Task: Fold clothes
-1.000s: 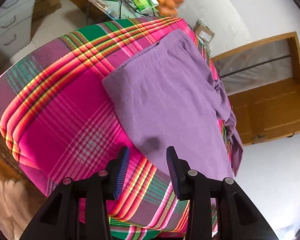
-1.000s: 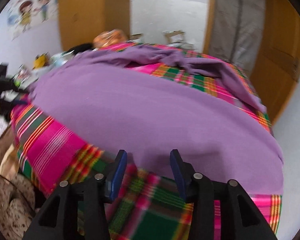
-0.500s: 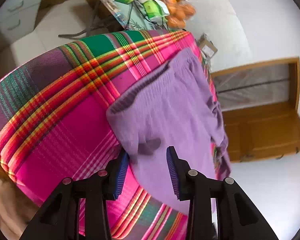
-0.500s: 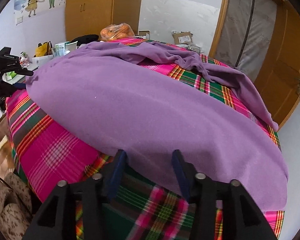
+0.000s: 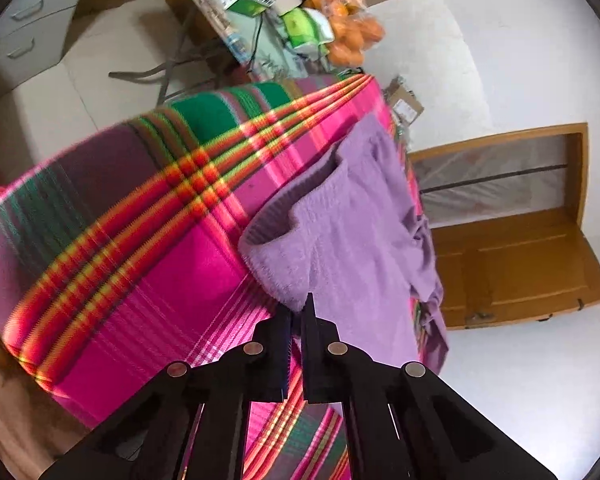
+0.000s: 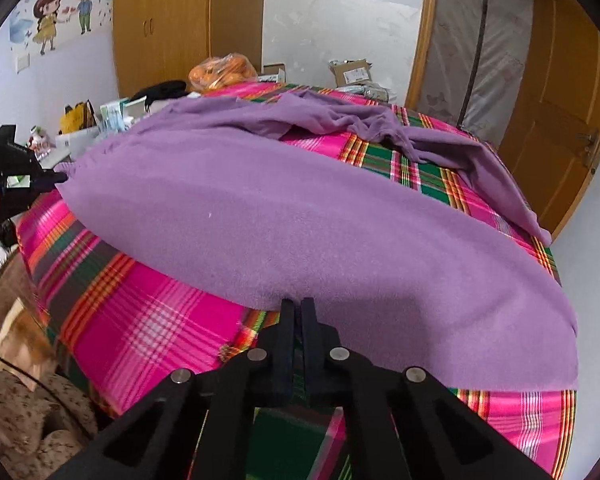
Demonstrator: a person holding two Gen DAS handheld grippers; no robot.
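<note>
Left gripper (image 5: pixel 296 312): jaws pressed nearly together, pinching the waistband corner of the purple trousers (image 5: pixel 352 240) right at its tips; that corner is lifted a little and the waistband ahead of it gapes open.
Right gripper (image 6: pixel 298 304): jaws likewise closed to a sliver, nipping the near edge of the purple trousers (image 6: pixel 300 216) directly in front of the tips.
Garment: spreads away from both grippers across the plaid cloth (image 6: pixel 140 312); 1 leg lies rumpled and twisted at the far end, trailing toward the far right corner beyond the right gripper.
Step, as I judge it: both edges gripped, ready to raise and carry over for the 1st fold.
Doing it well: lift the 2 grips together and level, keep the fabric taut between them, and check both layers of the waistband are caught; the bunched leg likely needs smoothing before the fold lies flat.
Surface: pink, green and orange checks, draped over the edges.
Room: bag of oranges (image 5: pixel 352 36) and boxes on a cluttered table far ahead of the left gripper; wooden door (image 6: pixel 564 136) ahead-right of the right gripper; cartoon sticker (image 6: pixel 64 12) on the wall upper left.
</note>
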